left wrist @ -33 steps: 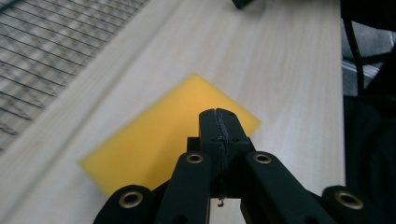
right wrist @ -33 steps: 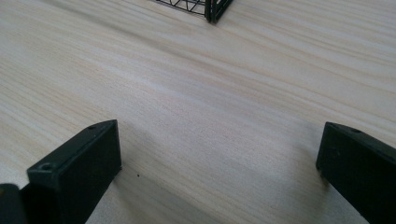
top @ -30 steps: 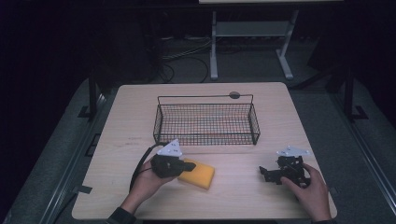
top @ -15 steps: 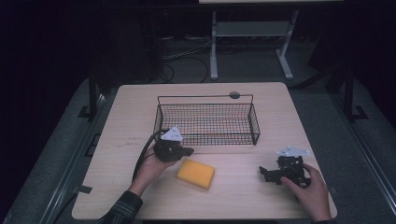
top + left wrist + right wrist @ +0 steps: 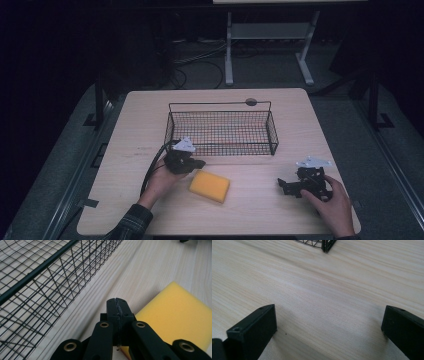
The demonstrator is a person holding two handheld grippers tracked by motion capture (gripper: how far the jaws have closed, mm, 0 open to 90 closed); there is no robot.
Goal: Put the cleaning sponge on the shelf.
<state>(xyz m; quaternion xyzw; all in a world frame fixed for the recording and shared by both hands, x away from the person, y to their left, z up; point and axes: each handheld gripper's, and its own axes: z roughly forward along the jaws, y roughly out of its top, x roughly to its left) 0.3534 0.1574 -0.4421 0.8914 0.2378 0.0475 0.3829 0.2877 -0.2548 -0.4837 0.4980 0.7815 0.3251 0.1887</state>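
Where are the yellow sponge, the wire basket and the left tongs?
yellow sponge [image 5: 209, 185], high view, middle of its top face.
wire basket [image 5: 222, 133], high view, its front mesh wall.
left tongs [image 5: 117, 308], left gripper view, the shut tips.

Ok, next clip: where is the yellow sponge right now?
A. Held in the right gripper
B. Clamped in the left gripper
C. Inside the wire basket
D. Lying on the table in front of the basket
D: the yellow sponge lies flat on the table, nearer the person than the wire basket; the left gripper is shut on nothing beside it, and the right gripper is open and apart.
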